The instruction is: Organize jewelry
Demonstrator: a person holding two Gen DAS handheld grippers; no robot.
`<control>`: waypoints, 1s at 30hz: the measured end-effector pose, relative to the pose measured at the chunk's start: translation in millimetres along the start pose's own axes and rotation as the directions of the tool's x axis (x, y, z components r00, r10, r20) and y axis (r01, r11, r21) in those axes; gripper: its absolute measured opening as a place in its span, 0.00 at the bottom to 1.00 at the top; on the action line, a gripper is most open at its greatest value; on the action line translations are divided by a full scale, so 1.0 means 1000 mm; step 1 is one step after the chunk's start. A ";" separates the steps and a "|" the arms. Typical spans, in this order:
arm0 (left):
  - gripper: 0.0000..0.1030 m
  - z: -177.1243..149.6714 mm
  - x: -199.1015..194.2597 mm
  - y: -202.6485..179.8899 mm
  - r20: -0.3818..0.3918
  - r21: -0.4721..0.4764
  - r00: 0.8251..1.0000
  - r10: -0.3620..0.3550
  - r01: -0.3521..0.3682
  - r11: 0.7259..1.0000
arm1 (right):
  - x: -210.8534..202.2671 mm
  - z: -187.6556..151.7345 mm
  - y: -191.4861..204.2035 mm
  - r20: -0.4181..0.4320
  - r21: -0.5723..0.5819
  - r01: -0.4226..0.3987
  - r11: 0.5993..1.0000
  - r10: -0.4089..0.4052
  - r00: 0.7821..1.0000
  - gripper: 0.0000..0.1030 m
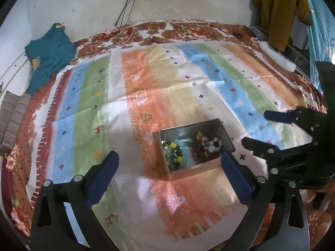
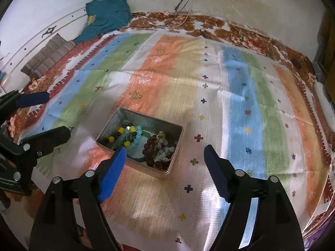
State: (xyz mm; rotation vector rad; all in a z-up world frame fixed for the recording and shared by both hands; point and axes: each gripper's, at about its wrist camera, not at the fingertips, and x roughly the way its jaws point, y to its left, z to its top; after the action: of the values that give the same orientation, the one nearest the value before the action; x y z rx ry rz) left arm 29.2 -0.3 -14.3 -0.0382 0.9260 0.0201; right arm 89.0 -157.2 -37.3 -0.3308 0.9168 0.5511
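On the striped cloth (image 1: 146,96) covering the bed, a metal tin (image 1: 195,146) is sitting open, holding beaded bracelets: yellow, black and pale blue beads (image 2: 127,136) are lying on one side, and dark red and white beads (image 2: 159,150) on the other. Just in front of the tin, the left gripper (image 1: 169,173) and the right gripper (image 2: 165,163) are hovering with their blue-padded fingers (image 2: 113,173) standing wide apart and nothing between them, while farther back a teal garment (image 1: 48,56) is lying crumpled against the wall (image 1: 88,2).
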 end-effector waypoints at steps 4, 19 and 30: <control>0.94 -0.007 -0.002 0.000 0.018 0.034 1.000 0.024 -0.024 0.999 | -0.006 -0.004 0.002 0.014 -0.003 0.006 1.000 -0.006 1.000 0.80; 0.94 -0.014 -0.010 -0.003 0.053 0.059 0.997 0.057 -0.060 0.996 | -0.018 -0.016 0.009 0.034 -0.036 -0.027 0.999 0.028 0.999 0.85; 0.94 -0.017 -0.011 -0.008 0.053 0.073 0.998 0.038 -0.042 0.996 | -0.022 -0.018 0.009 0.044 -0.031 -0.026 0.999 0.028 0.999 0.87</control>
State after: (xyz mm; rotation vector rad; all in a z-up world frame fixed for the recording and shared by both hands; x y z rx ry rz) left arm 9.6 -8.8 -15.3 0.0492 0.8754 0.0236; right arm 61.0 -165.8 -30.1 -0.3328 0.8720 0.5953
